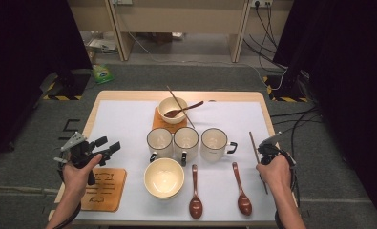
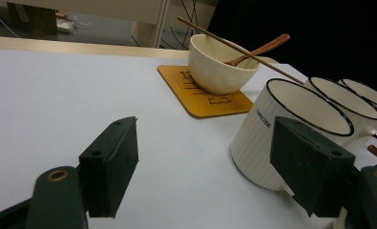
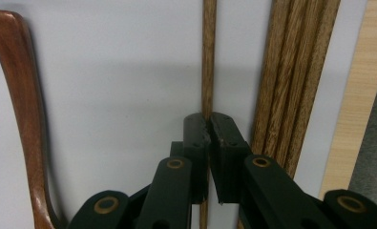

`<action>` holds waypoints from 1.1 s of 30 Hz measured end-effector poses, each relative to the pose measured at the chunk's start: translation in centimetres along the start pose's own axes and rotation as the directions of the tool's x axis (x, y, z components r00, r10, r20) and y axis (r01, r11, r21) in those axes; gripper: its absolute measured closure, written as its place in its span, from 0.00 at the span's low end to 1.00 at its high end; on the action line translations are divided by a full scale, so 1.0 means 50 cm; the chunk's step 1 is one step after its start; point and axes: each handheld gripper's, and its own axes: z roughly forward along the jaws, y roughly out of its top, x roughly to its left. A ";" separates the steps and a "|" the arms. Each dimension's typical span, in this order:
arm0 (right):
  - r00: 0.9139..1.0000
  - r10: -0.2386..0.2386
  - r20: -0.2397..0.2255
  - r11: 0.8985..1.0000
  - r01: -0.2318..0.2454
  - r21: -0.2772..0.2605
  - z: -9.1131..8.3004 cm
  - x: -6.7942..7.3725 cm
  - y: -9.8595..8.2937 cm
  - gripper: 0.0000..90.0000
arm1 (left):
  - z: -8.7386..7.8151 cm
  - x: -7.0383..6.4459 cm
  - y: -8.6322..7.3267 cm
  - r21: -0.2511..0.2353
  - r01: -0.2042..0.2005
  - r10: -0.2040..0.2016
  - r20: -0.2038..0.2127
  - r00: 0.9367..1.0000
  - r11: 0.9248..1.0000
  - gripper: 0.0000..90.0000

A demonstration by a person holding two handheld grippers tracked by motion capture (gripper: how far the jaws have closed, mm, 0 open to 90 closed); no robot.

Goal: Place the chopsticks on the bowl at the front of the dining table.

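My right gripper (image 1: pixel 266 153) (image 3: pixel 208 125) is at the table's right edge, shut on a single wooden chopstick (image 1: pixel 253 141) (image 3: pixel 208 52) that points away across the white mat. Several more chopsticks (image 3: pixel 291 81) lie in a bundle just right of it. My left gripper (image 1: pixel 108 144) (image 2: pixel 205 167) hovers over the mat's left side, open wide and holding nothing. It faces the leftmost of three white mugs (image 1: pixel 159 142) (image 2: pixel 291 129).
A cream bowl (image 1: pixel 172 109) (image 2: pixel 219 67) stands on a wooden coaster (image 2: pixel 203 93) at the back, with a spoon and a chopstick in it. Another bowl (image 1: pixel 164 178) sits in front. Two brown spoons (image 1: pixel 195 193) (image 1: pixel 241 188) lie front right. A second coaster (image 1: pixel 105 190) is front left.
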 end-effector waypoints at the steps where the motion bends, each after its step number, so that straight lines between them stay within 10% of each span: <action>1: 1.000 0.000 -0.002 1.000 0.000 0.001 0.000 -0.001 0.000 0.95 | 0.000 0.000 0.000 0.000 0.001 -0.001 0.000 1.000 1.000 0.27; 33: 0.997 0.006 -0.075 0.990 -0.017 -0.139 -0.056 0.007 0.008 0.95 | -0.003 0.002 0.002 -0.003 0.002 -0.002 -0.003 1.000 1.000 0.27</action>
